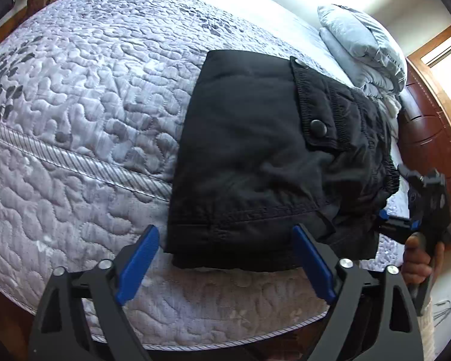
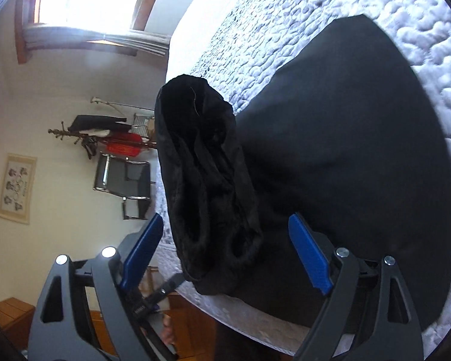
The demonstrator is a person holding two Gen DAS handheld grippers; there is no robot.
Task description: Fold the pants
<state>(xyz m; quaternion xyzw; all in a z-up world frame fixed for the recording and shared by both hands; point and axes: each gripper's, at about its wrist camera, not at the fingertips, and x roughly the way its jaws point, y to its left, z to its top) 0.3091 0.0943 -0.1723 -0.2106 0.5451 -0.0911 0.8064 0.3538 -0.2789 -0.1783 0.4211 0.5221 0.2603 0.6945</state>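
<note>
One folded black pants (image 1: 255, 156) bundle on quilted mattress (image 1: 75, 96)

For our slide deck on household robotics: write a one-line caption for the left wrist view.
Open left gripper hovers at the mattress edge before folded black pants; right gripper alongside.

Daylight floods from the window (image 2: 90, 3), blown out to white glare, leaving the black pants (image 2: 345, 150) nearly detailless, while fisheye distortion curves the bed (image 1: 90, 90) and darkens both pictures' corners.
</note>
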